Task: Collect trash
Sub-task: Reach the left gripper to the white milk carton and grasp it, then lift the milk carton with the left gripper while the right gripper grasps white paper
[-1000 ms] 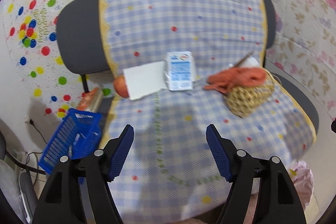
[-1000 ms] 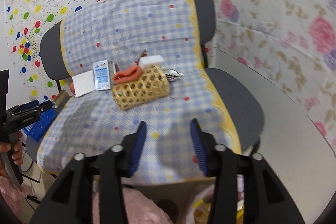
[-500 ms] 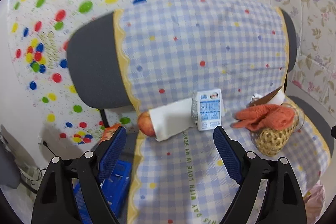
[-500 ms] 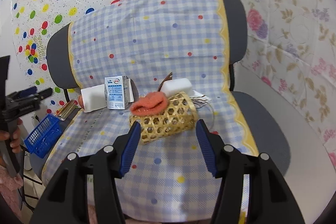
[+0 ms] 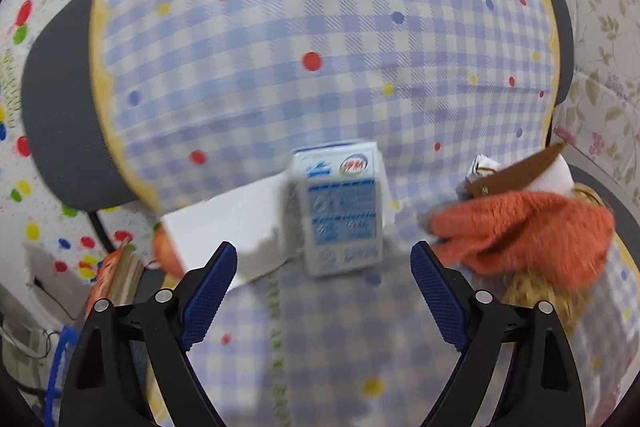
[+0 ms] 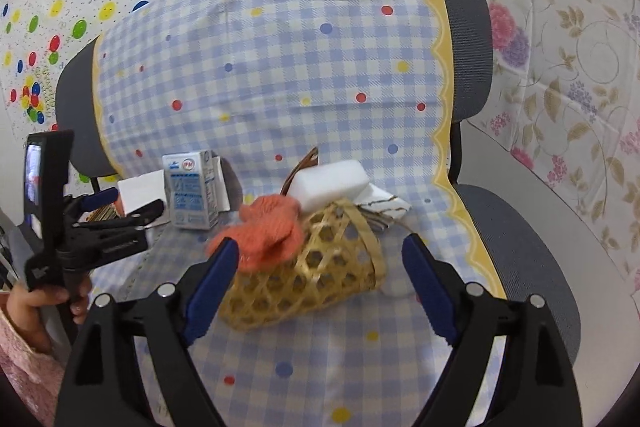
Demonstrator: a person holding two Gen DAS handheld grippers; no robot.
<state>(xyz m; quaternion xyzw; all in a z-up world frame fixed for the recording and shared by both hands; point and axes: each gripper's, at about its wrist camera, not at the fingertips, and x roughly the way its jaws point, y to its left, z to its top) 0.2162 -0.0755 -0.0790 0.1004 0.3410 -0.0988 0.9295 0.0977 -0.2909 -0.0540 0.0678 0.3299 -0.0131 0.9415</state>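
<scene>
A blue and white milk carton (image 5: 338, 209) stands on the checked chair cover, close in front of my open left gripper (image 5: 323, 273); it also shows in the right wrist view (image 6: 192, 191). A white paper sheet (image 5: 228, 223) lies left of it. A woven bamboo basket (image 6: 304, 279) lies on its side, with an orange cloth (image 6: 268, 231) at its mouth and a white foam block (image 6: 330, 185) behind. My right gripper (image 6: 320, 265) is open, its fingers either side of the basket. The left gripper (image 6: 132, 211) is seen from the side there.
An office chair (image 6: 520, 227) draped in a blue checked cloth (image 6: 280, 67) holds everything. A blue plastic crate (image 5: 60, 367) and a book (image 5: 116, 275) sit low at the left. An orange round thing (image 5: 166, 251) peeks from under the paper. Patterned sheets cover the walls.
Both grippers have moved forward and lower toward the seat. The carton now looms between the left fingers and the basket between the right fingers. Both stayed open.
</scene>
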